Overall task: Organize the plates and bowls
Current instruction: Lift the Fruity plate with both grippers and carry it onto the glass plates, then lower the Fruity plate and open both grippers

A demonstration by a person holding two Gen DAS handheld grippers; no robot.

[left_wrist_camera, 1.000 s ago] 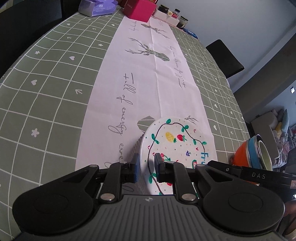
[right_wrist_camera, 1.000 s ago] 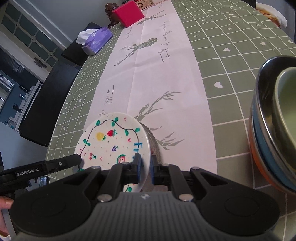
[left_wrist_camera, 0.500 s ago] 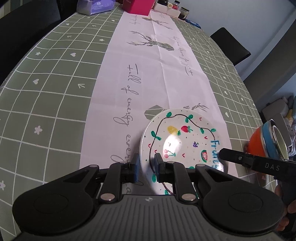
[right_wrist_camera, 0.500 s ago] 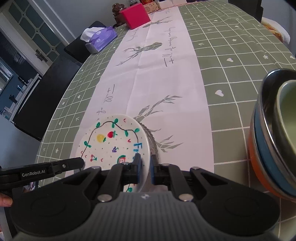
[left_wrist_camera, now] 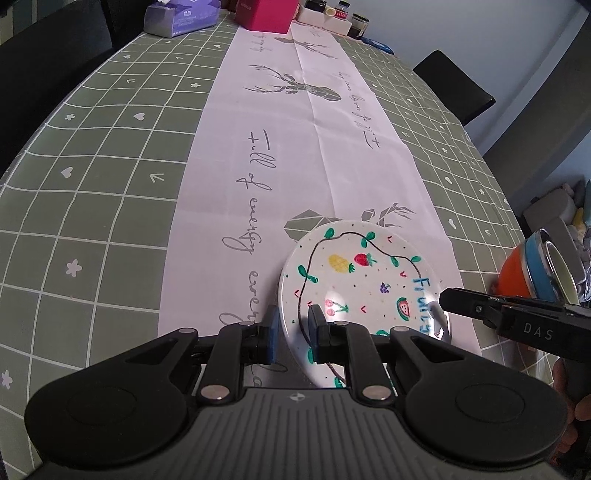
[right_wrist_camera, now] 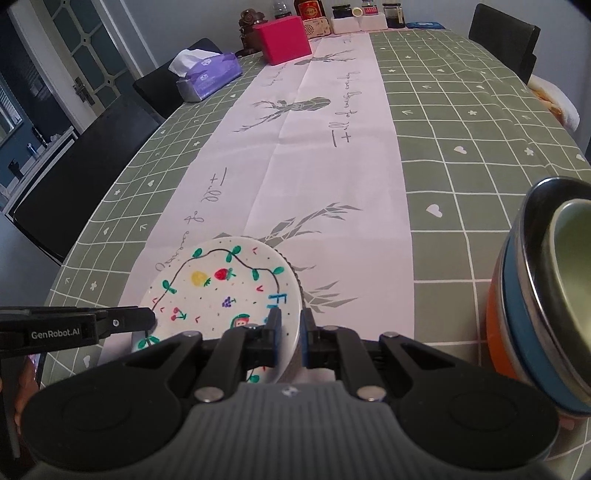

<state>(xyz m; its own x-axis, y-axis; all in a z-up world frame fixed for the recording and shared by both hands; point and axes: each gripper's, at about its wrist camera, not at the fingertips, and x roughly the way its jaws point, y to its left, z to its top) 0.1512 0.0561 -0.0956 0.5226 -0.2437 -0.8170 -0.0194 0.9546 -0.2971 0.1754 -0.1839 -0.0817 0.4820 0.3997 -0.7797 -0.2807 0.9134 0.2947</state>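
Closest in, both grippers pinch the same painted plate (left_wrist_camera: 364, 280) from opposite sides. The left gripper (left_wrist_camera: 291, 325) has its pads closed on the plate's near-left rim, and the right gripper (right_wrist_camera: 290, 332) is pressed onto the near-right rim by the blue lettering. Each gripper's fingers show in the other's view as a black bar reaching the plate edge. The plate lies between the two, neither hand clearly nearer, at the near end of the pink runner (left_wrist_camera: 314, 122) on the desk (left_wrist_camera: 92, 166). Whether it is resting on the cloth or held just above it I cannot tell; a ribbed edge peeks out under its far right side in the right wrist view, perhaps another dish beneath.

Just off to the right stands a stack of bowls (right_wrist_camera: 539, 295): orange outermost, blue inside it, then a metal one, with a pale green one nested within. Nothing else is visible inside them. That stack looks like the plate's likely neighbour or destination, nearest the right hand.

Far down the desk sit a tissue box (right_wrist_camera: 207, 75), a pink box (right_wrist_camera: 284, 38) and some jars (right_wrist_camera: 369, 14).
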